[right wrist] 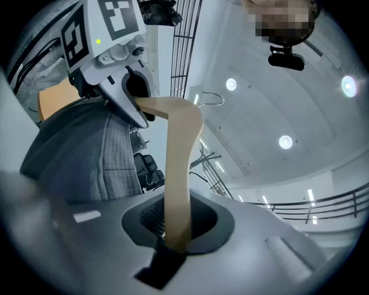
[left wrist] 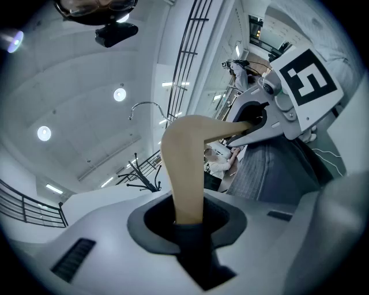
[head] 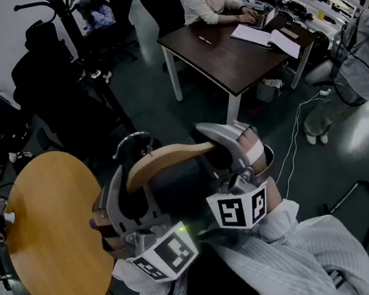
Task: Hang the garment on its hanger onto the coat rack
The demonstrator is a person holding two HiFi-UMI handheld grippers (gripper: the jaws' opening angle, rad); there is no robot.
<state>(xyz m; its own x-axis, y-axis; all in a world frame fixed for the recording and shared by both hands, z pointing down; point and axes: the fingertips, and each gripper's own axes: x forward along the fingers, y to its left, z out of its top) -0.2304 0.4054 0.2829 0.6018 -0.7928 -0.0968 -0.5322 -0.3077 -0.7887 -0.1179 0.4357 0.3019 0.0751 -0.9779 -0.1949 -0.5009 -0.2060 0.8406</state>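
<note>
A light wooden hanger (head: 169, 158) with a metal hook (head: 133, 142) is held level in front of me, one arm in each gripper. My left gripper (head: 123, 188) is shut on its left arm (left wrist: 183, 173), which runs straight into the jaws. My right gripper (head: 232, 151) is shut on the right arm (right wrist: 177, 173). A dark garment (head: 181, 189) hangs from the hanger between the grippers and shows as grey fabric (left wrist: 268, 170) (right wrist: 86, 155) in the gripper views. The black coat rack (head: 55, 7) stands far off at the upper left, apart from the hanger.
A round wooden table (head: 49, 234) sits low at my left. Black office chairs (head: 41, 76) crowd around the rack's base. A dark rectangular table (head: 225, 53) with a seated person is ahead on the right. Another person (head: 358, 60) is at the far right, with cables on the floor.
</note>
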